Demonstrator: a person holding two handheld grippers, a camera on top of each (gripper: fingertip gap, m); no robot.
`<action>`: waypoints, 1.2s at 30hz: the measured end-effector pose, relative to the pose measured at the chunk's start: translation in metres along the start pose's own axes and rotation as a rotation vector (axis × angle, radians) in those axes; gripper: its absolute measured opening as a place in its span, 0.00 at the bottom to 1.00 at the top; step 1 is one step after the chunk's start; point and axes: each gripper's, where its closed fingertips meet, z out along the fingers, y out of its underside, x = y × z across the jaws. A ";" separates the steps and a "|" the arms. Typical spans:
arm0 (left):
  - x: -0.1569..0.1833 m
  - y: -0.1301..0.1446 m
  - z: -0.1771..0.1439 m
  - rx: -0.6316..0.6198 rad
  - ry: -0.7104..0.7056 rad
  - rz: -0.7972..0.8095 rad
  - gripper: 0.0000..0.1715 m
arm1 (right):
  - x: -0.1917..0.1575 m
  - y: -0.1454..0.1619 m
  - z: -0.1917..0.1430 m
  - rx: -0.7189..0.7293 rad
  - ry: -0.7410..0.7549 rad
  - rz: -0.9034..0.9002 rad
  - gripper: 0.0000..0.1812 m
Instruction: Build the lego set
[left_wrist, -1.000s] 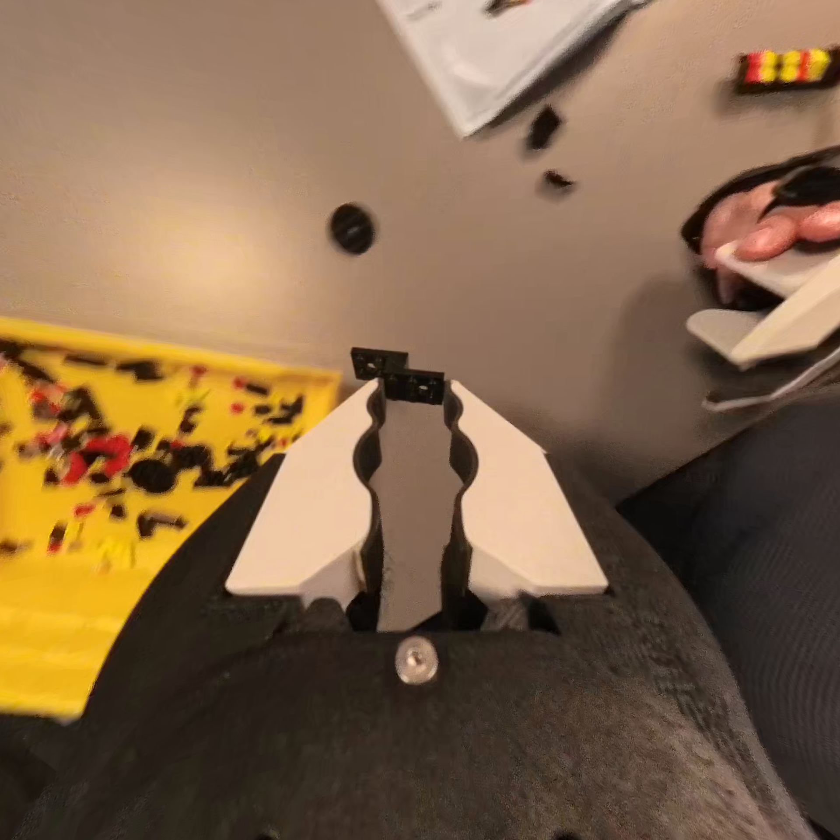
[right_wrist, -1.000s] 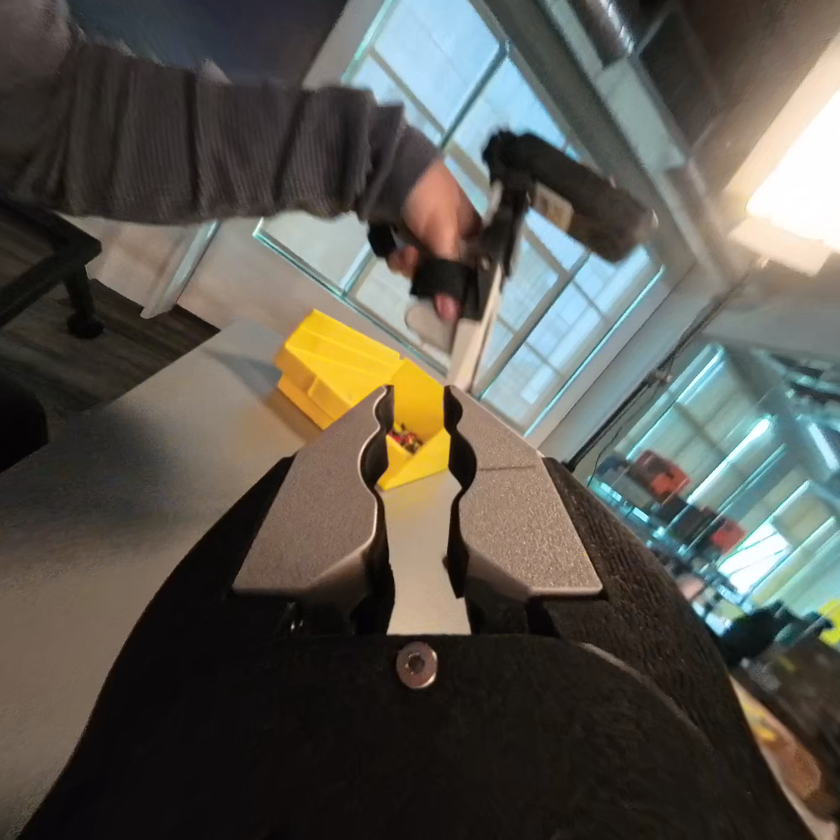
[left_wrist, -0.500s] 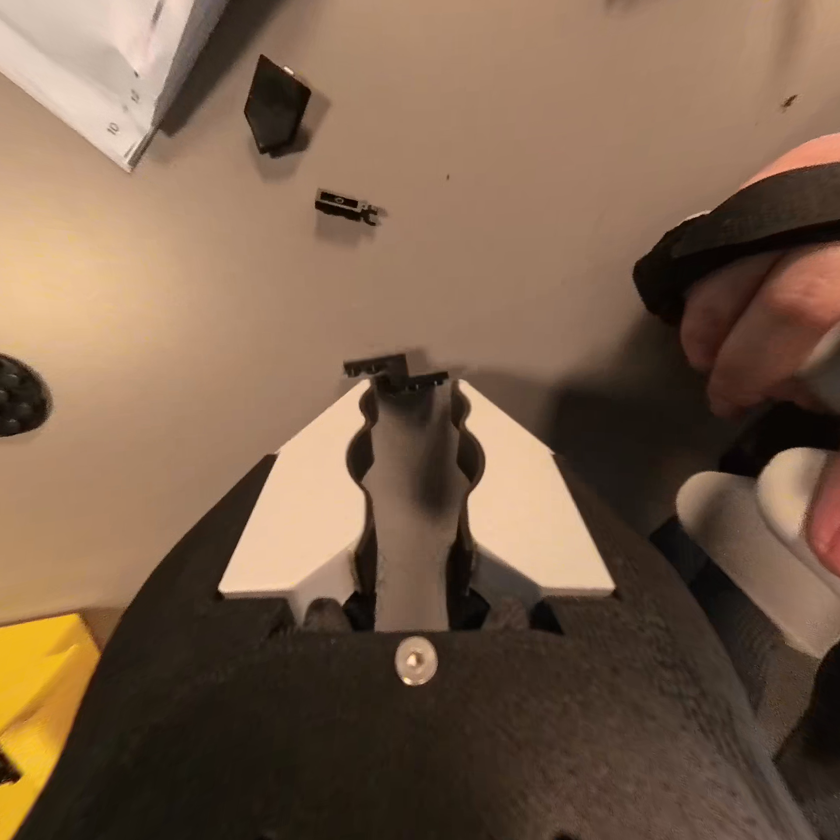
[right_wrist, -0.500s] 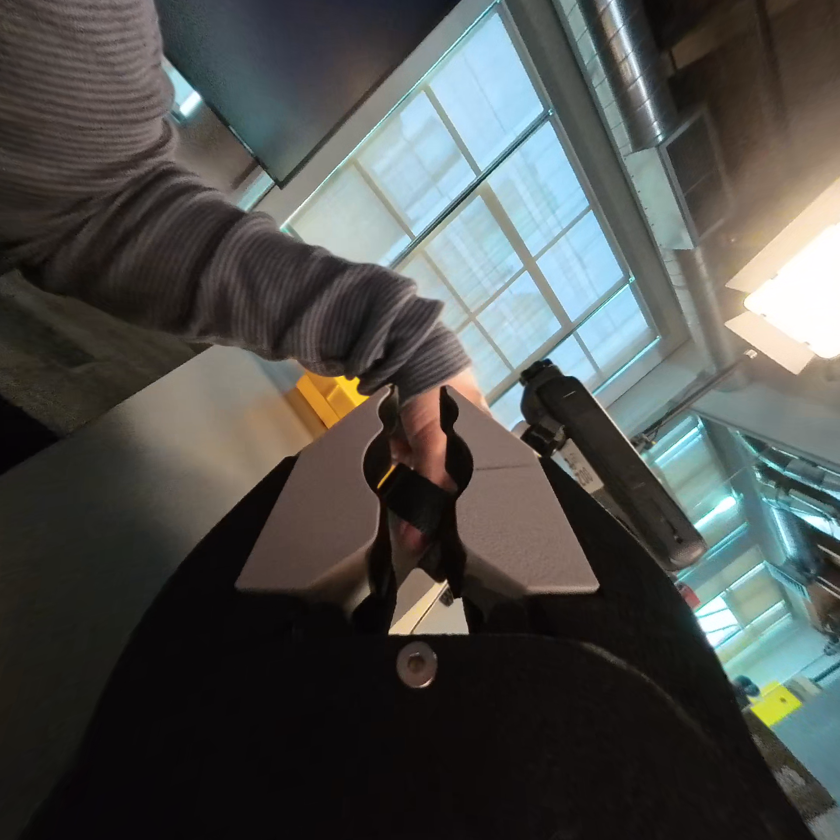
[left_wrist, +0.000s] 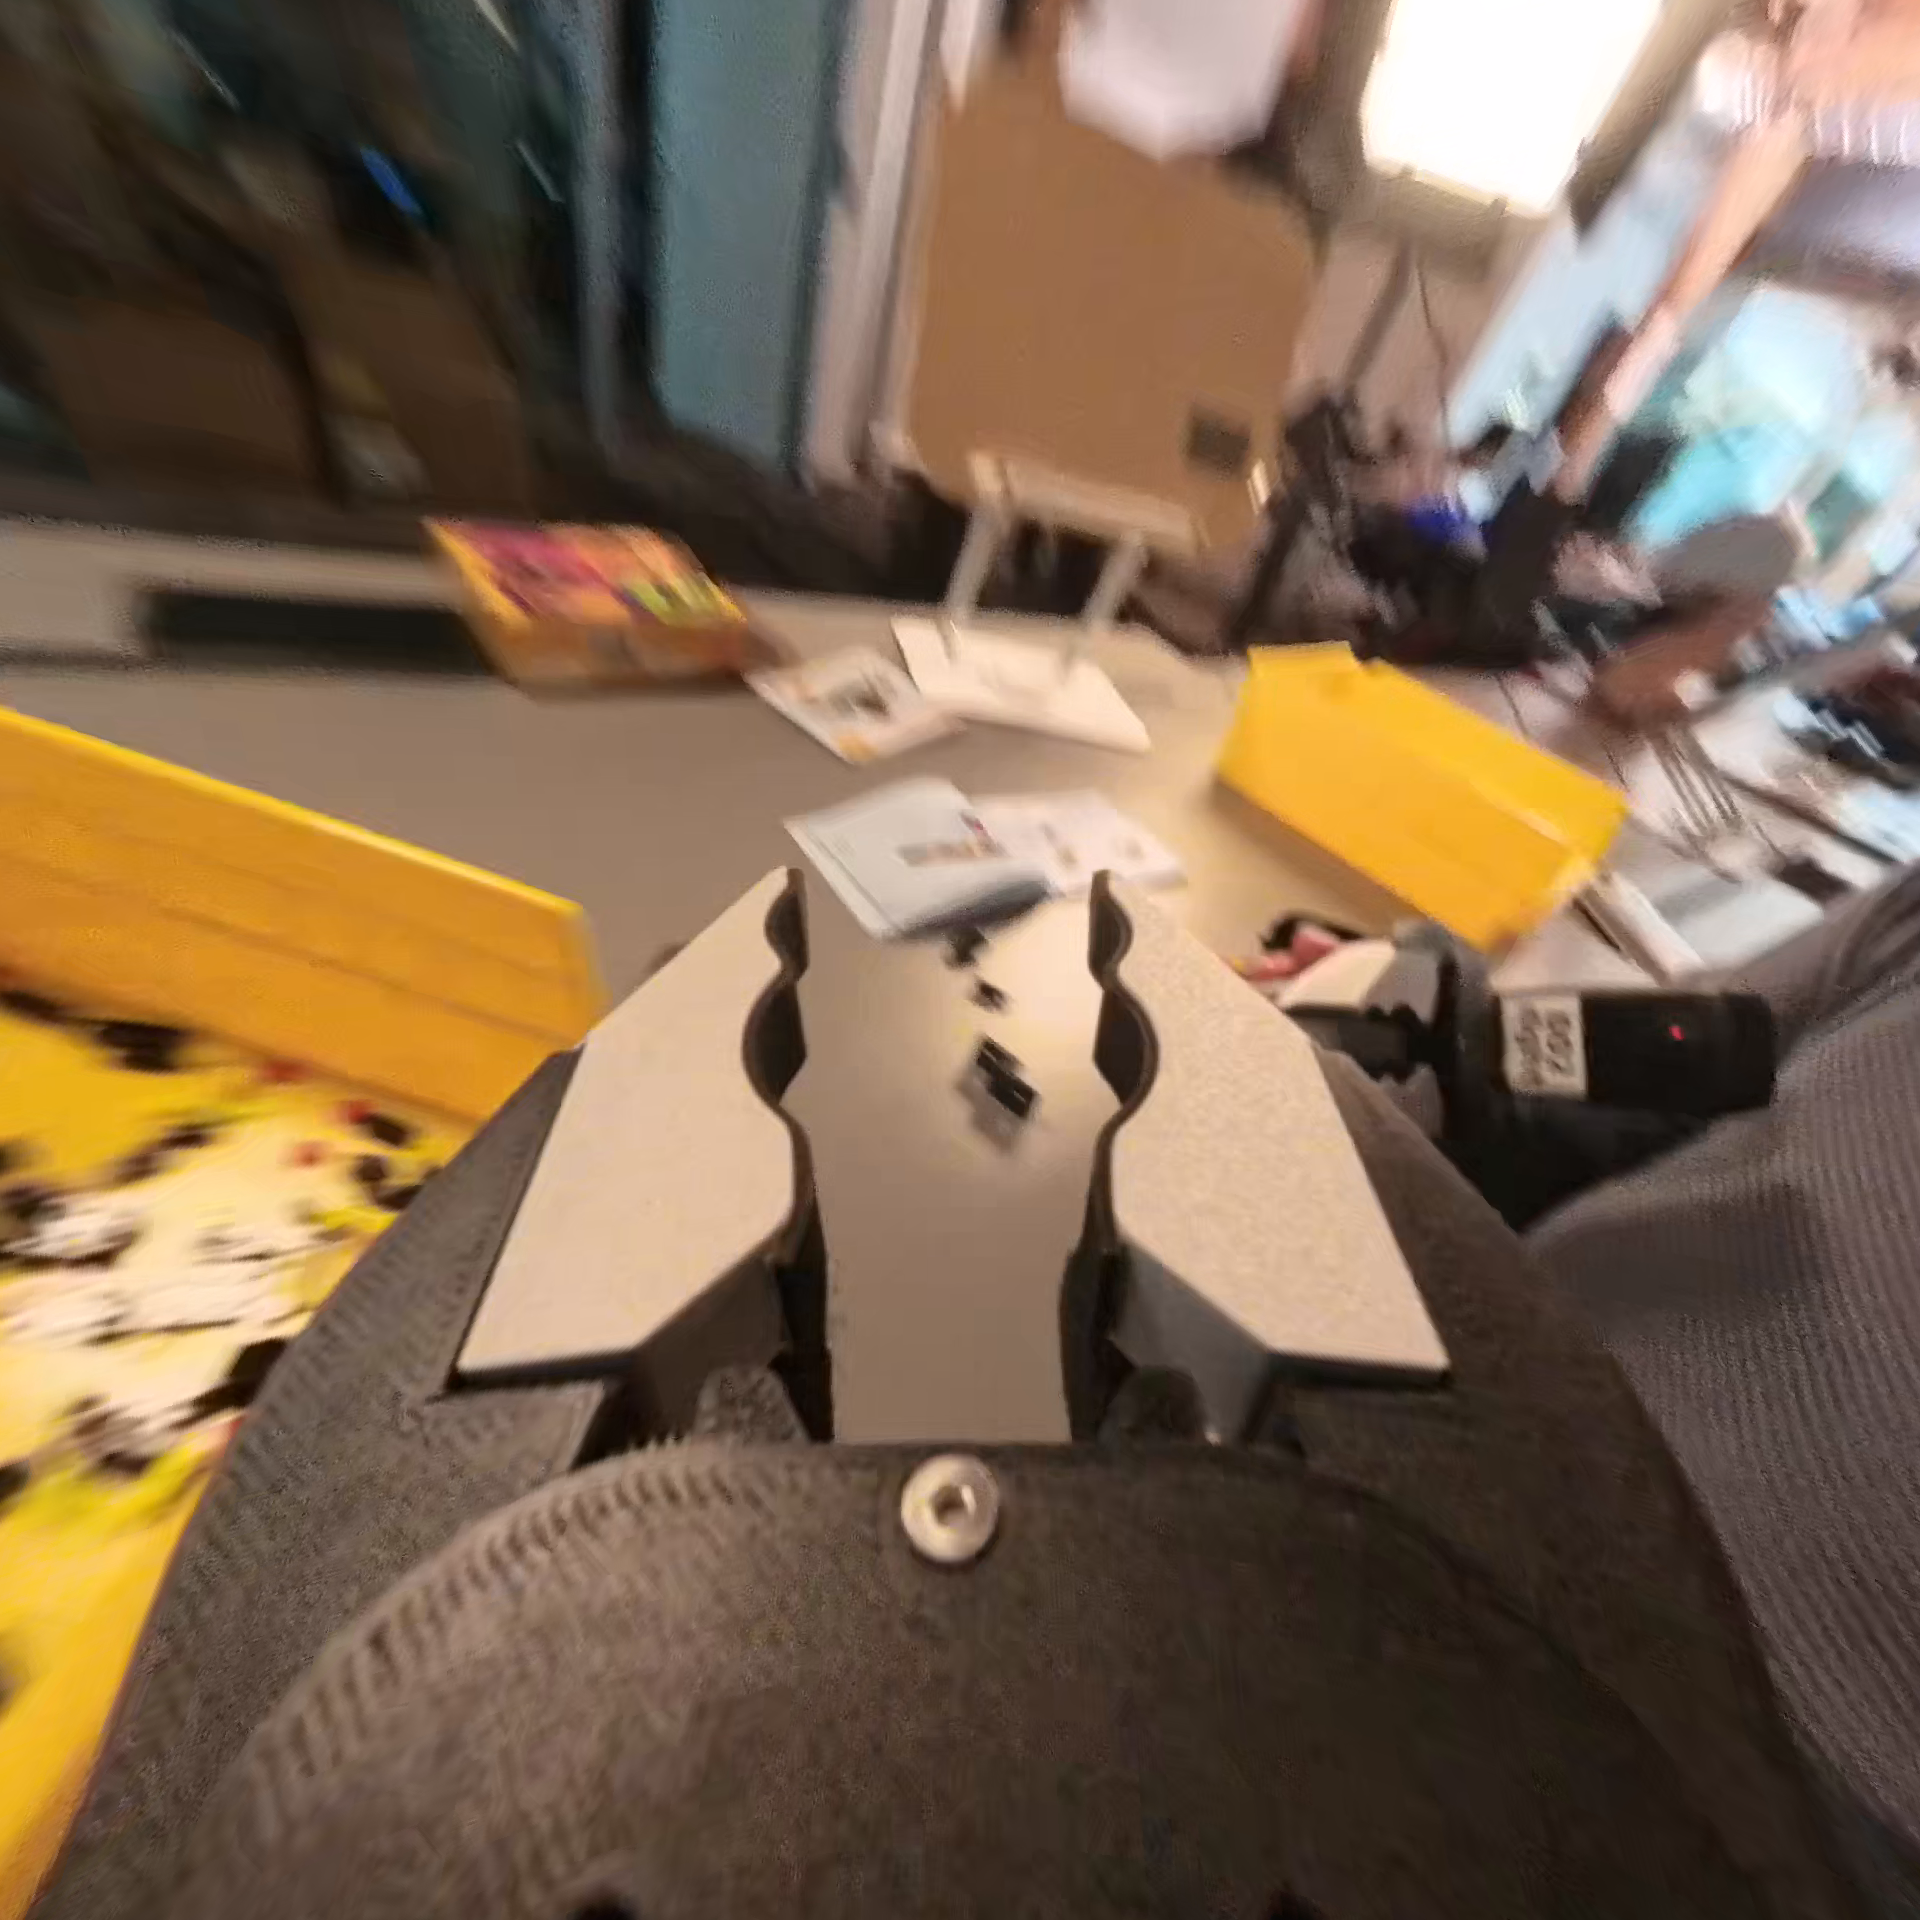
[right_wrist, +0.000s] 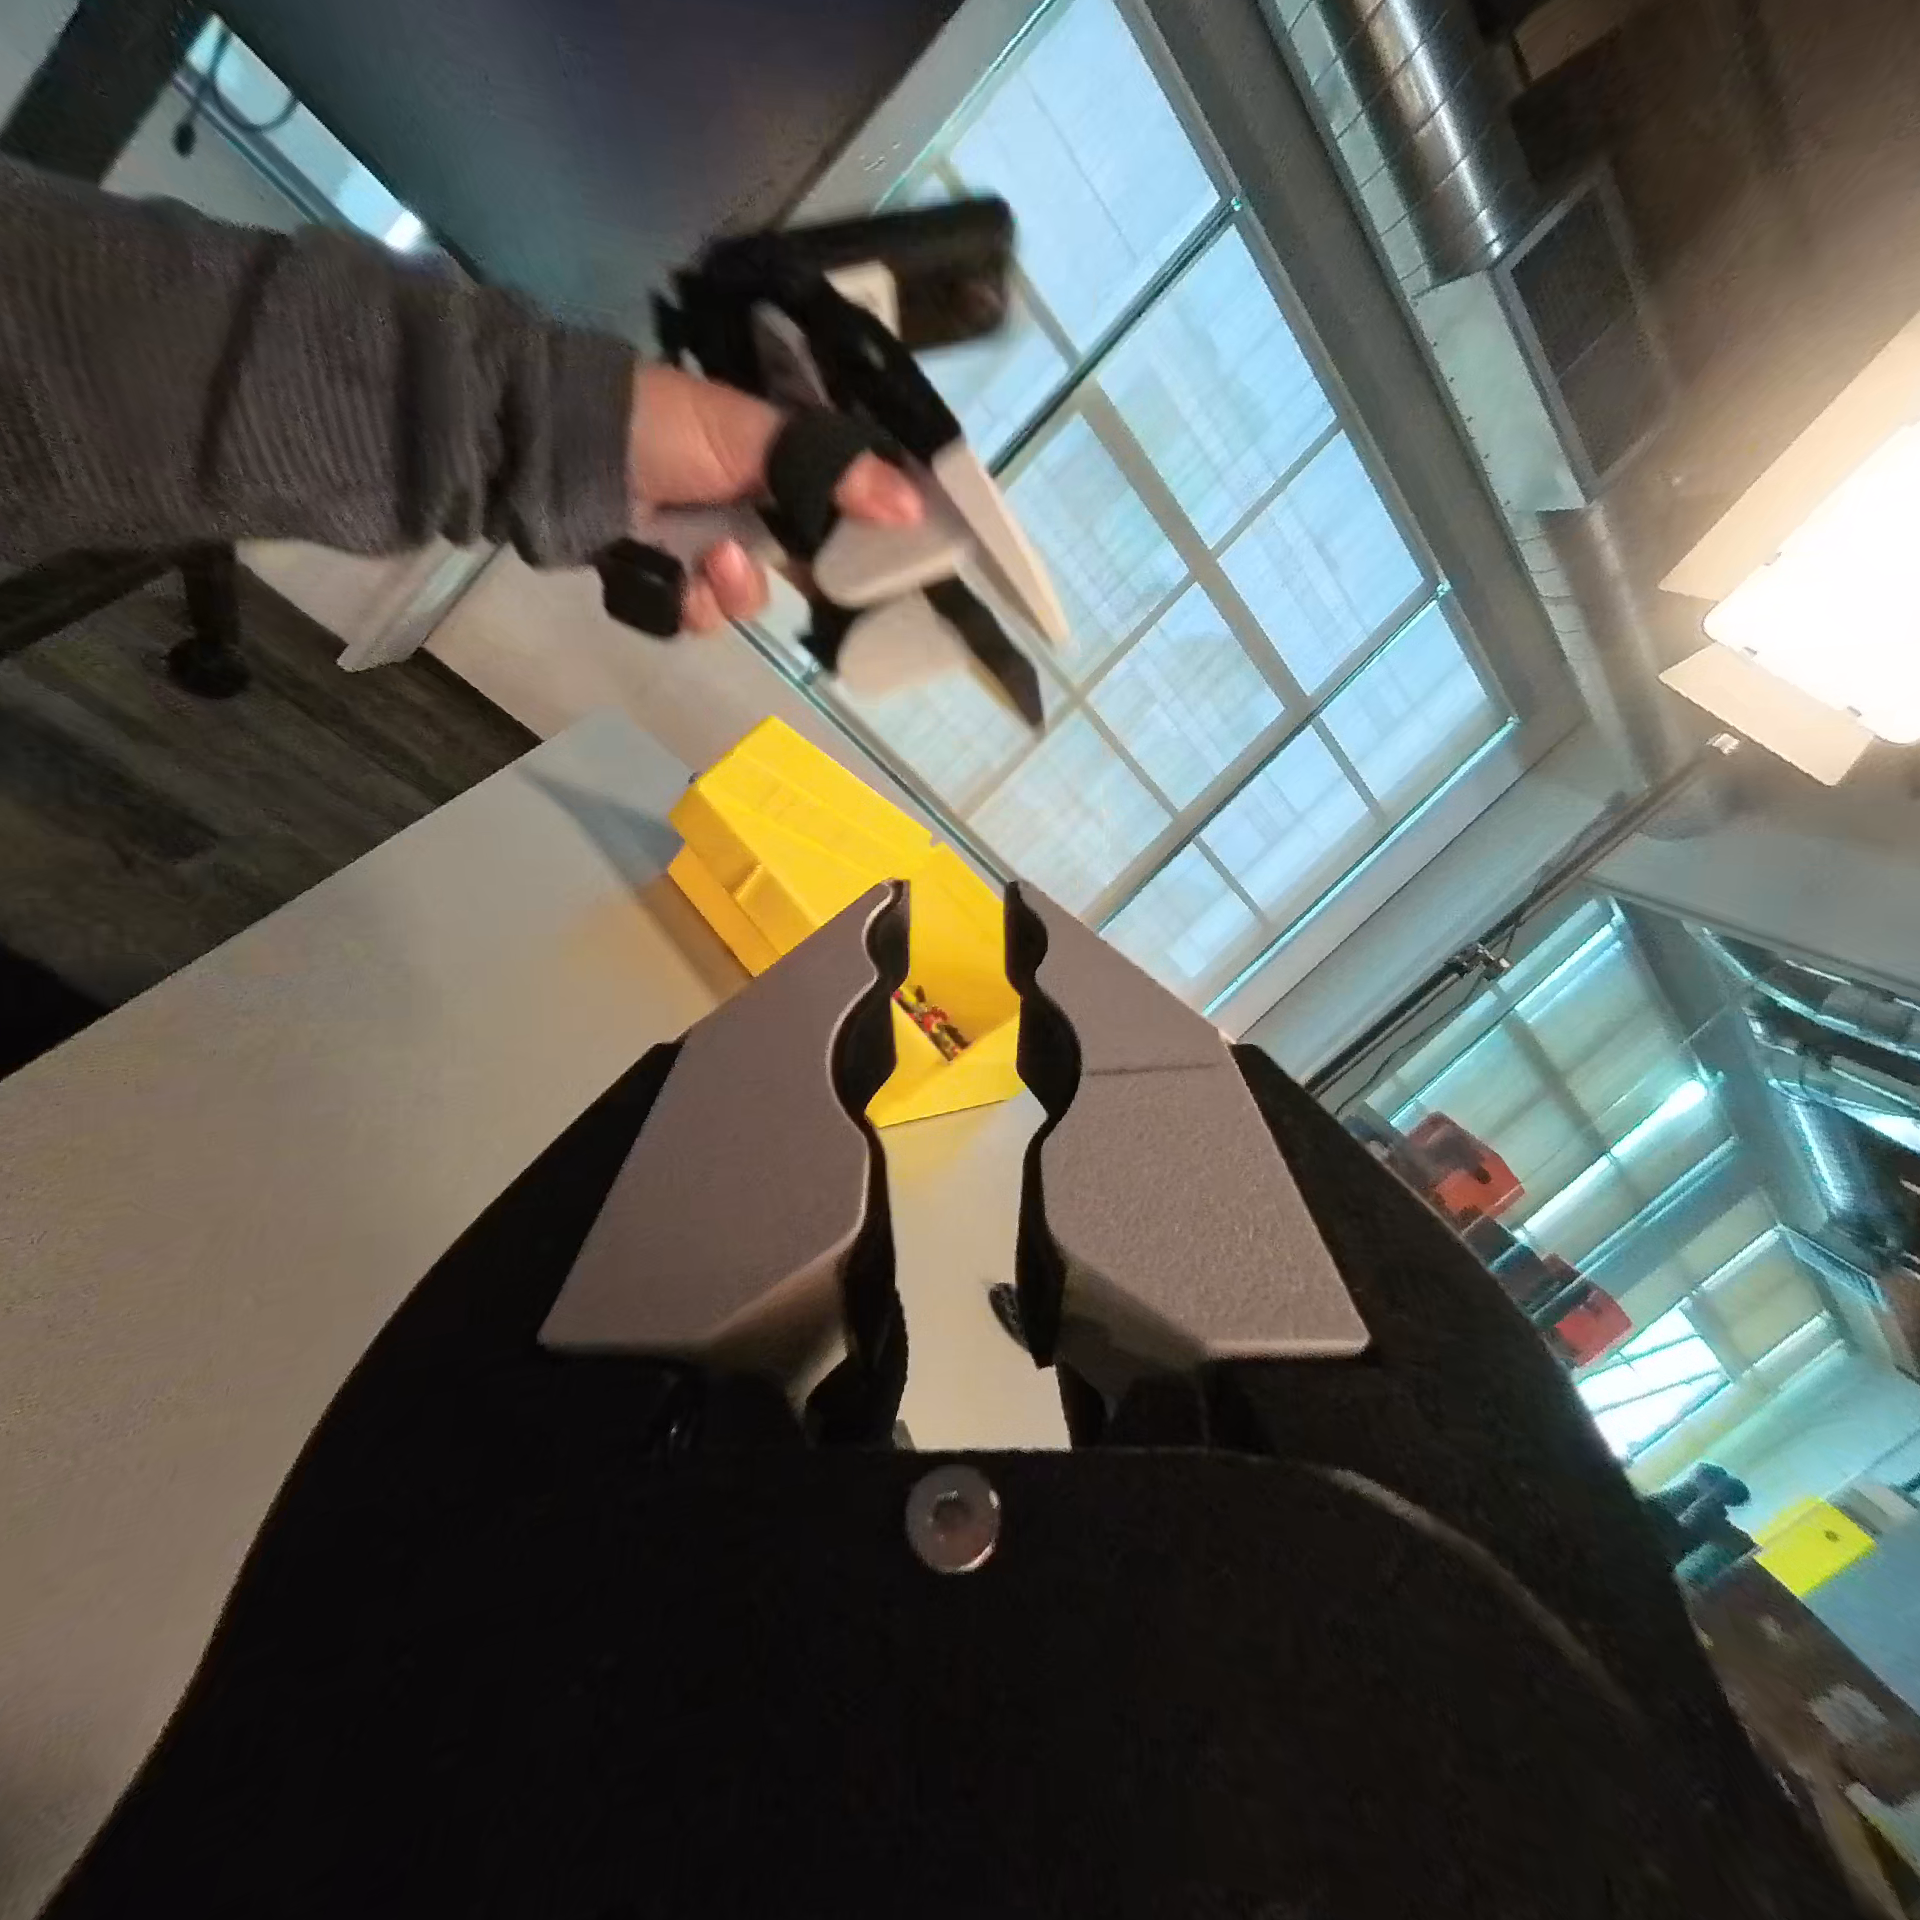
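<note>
Released black lego piece (left_wrist: 1000, 1081) on table beyond gaping left tongs (left_wrist: 943, 902), right tongs (right_wrist: 954, 902) parted, empty

Left tongs (left_wrist: 943, 914) now parted, empty — black piece (left_wrist: 1000, 1083) on table (left_wrist: 623, 800)

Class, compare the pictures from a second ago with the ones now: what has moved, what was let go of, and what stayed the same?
The left gripper has opened and let go of the small black piece, which now lies on the grey table in front of its fingers. It has also swung up from looking down at the table to looking across it. The right gripper stayed open and empty, pointing at the yellow bin.
</note>
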 end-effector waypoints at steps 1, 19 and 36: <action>-0.010 -0.014 -0.028 0.105 -0.070 0.024 0.32 | 0.000 0.001 0.000 -0.002 -0.002 0.003 0.08; -0.098 -0.023 -0.154 0.211 -0.534 0.146 0.12 | 0.011 0.031 0.009 -0.086 -0.002 0.201 0.08; -0.301 0.061 -0.048 -1.530 -0.345 0.586 0.23 | 0.025 0.072 0.006 -0.279 0.055 0.314 0.08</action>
